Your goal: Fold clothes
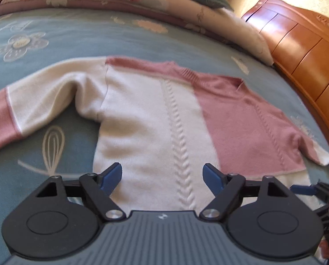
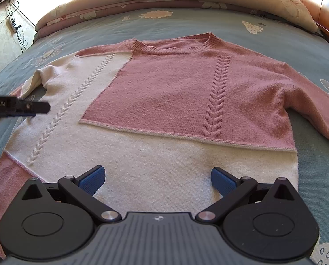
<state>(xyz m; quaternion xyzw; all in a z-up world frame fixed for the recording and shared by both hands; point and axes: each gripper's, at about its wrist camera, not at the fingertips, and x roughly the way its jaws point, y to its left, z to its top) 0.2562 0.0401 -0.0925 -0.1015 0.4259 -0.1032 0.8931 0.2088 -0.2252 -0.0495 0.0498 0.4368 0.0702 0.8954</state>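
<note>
A pink-and-cream sweater (image 2: 164,92) lies flat mid-frame on the bed (image 2: 186,24). Left gripper (image 1: 162,177) and right gripper (image 2: 157,180), lower frame, spread their fingers (image 2: 92,180) wide, holding nothing.

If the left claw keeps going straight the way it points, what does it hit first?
Most likely the cream front panel of the pink-and-cream knitted sweater. The left claw stands open above it, with nothing between; depth is hard to judge.
</note>
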